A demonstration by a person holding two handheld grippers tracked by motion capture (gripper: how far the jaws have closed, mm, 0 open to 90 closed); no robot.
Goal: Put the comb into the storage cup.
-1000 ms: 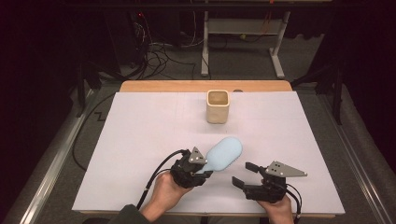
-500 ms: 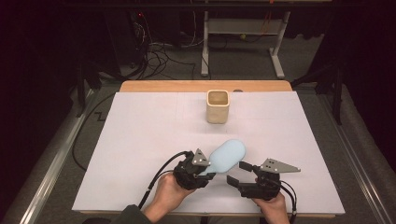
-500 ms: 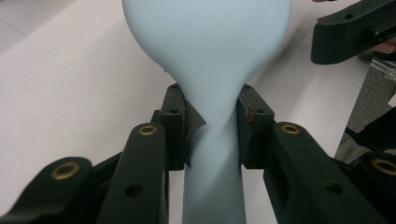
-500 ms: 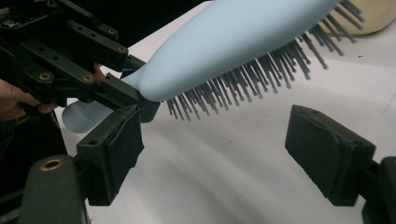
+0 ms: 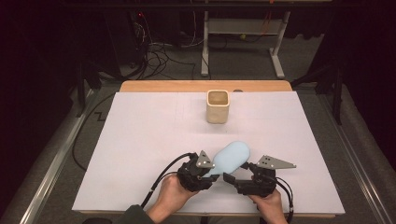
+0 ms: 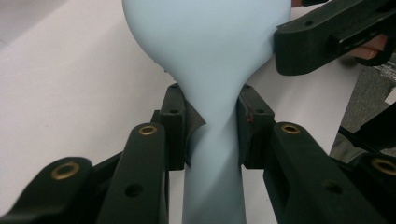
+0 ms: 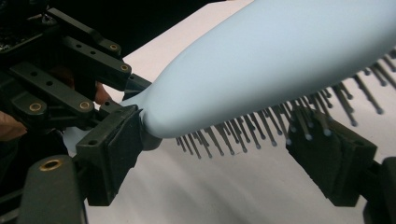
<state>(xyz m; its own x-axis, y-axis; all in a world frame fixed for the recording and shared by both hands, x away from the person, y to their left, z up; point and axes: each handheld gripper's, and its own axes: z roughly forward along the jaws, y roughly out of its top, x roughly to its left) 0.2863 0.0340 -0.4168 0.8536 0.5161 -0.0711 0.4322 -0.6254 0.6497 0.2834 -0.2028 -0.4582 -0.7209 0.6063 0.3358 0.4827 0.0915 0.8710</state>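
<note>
A light blue hairbrush hangs just above the white table near its front edge, bristles down. My left gripper is shut on the brush's narrow handle, with both pads pressed against the neck. My right gripper is open at the base of the brush head. One pad sits by the neck and the other pad lies under the bristles. The right gripper's black jaw also shows in the left gripper view beside the head. A beige square cup stands upright farther back.
White paper covers the table, and a strip of wood shows at its far edge. Black cables trail from the grippers toward the front. Floor cables and a metal frame lie beyond the table.
My right gripper has edged left, and its jaws now straddle the base of the brush head. The left gripper and the brush have hardly moved.
</note>
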